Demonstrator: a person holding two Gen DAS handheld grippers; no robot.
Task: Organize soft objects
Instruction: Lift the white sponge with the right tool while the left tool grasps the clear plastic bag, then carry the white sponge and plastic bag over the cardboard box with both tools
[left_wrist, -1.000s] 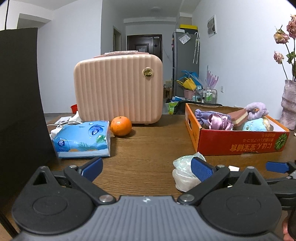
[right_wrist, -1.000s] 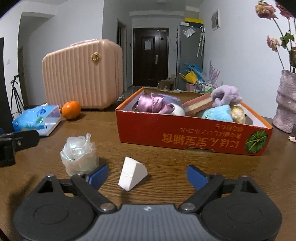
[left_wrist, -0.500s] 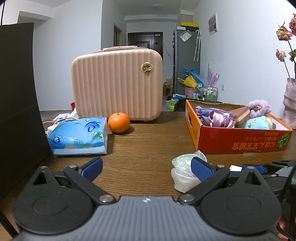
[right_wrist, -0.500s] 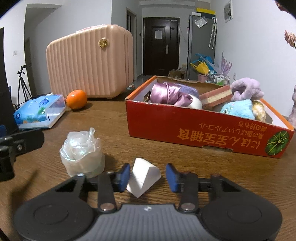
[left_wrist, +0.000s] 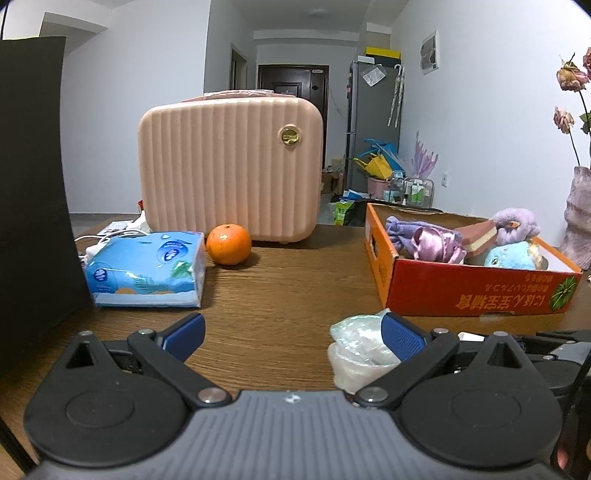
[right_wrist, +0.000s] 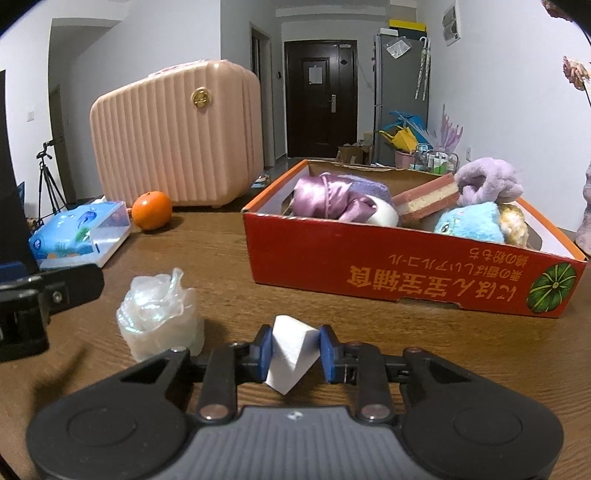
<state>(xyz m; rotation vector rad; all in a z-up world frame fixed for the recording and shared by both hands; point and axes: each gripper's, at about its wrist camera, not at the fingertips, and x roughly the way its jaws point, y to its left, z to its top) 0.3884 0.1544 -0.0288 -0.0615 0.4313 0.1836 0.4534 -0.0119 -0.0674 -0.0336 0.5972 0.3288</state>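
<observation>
The right gripper (right_wrist: 294, 349) has just been closing and now pinches the white sponge (right_wrist: 290, 352) by its flat sides, low over the counter (right_wrist: 221, 251) — a squeeze firm enough to carry it to the box (right_wrist: 388, 273) of soft things beyond. The left gripper (left_wrist: 291, 332) waits open and empty beside the plastic wad (left_wrist: 356, 350) — likely next.

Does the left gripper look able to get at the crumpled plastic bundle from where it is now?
Probably yes: the left gripper is open, and the plastic bundle sits by its right finger, with bare table around it.
</observation>
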